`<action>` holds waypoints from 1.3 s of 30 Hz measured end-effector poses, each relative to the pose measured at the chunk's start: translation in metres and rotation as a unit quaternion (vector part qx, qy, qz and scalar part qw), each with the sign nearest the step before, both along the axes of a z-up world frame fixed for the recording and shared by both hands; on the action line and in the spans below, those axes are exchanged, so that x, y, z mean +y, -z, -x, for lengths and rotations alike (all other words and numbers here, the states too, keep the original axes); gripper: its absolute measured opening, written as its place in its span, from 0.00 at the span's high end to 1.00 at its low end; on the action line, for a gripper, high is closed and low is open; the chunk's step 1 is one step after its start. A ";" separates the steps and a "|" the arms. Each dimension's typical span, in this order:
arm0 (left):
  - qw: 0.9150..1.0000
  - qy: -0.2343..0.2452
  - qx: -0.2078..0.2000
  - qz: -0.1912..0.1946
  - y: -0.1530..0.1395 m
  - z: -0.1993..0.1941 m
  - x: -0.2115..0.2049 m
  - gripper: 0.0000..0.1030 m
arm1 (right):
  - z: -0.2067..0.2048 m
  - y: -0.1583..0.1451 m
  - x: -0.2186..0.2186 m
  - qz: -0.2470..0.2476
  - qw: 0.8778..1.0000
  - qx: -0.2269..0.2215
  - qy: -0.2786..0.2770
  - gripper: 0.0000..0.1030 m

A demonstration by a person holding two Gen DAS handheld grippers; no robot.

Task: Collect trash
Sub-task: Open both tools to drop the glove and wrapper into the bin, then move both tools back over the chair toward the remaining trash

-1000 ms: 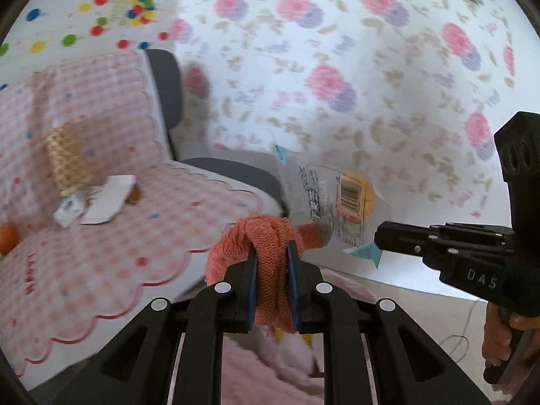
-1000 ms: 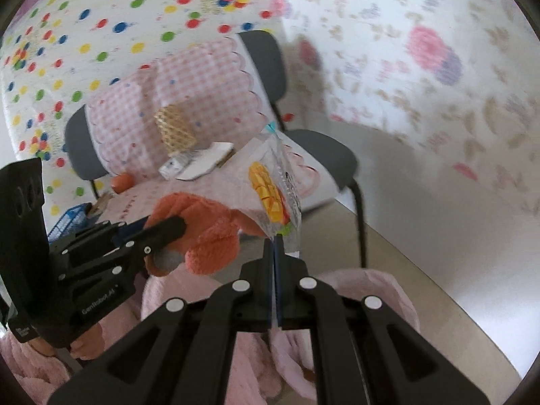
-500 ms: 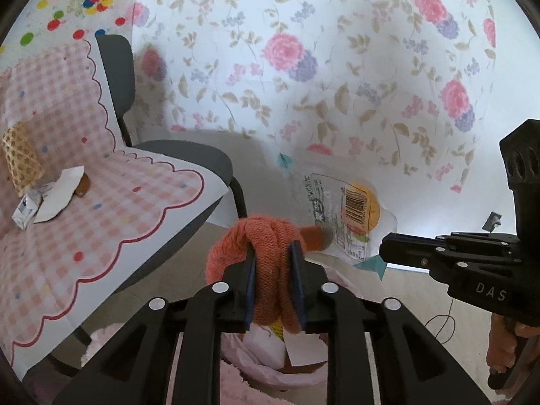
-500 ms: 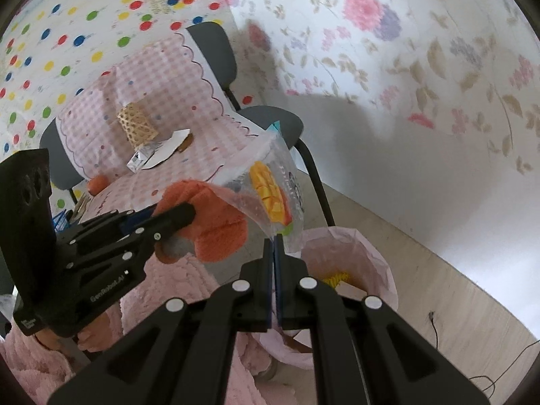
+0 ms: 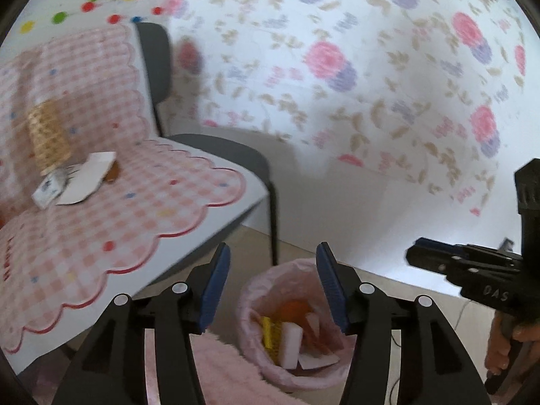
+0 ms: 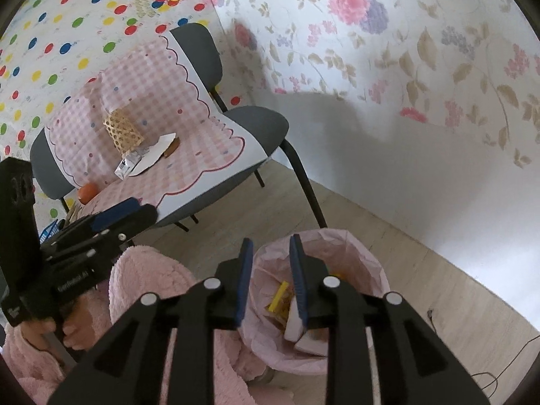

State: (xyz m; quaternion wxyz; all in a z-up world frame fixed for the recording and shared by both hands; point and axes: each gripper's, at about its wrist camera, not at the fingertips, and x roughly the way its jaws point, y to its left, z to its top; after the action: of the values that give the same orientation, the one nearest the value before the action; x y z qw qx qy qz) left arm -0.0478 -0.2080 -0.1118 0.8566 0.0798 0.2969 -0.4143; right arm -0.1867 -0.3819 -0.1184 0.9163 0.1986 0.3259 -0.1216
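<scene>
Both tongs have just been opening: the orange cloth and the clear wrapper have left them. From the left wrist, my left tongs (image 5: pixel 273 283) stand released above the pink-lined bin (image 5: pixel 266 364), orange cloth (image 5: pixel 292 308) inside.

From the right wrist, my right tongs (image 6: pixel 268 278) are parted, empty. Next I judge: the chair (image 6: pixel 256 128), where woven cone (image 6: pixel 123 131) and white card (image 6: pixel 153 157) wait.

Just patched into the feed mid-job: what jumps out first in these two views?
Both grippers hang open and empty over the pink-lined trash bin on the floor, the left gripper wider than the right gripper, their jaws just opened. Behind, litter remains on the chair's pink checked cloth.
</scene>
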 end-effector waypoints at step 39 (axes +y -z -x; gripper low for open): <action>0.939 -0.337 -0.013 -0.073 -0.061 -0.098 0.211 0.35 | -0.206 -0.081 0.142 0.085 0.971 -0.031 -0.223 0.40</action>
State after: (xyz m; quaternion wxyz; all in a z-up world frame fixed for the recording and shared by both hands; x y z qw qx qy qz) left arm 0.0503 0.0028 -0.0507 0.9415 0.0427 0.3251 -0.0776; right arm 0.0195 -0.2398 -0.0375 0.9436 0.0457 0.3213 0.0648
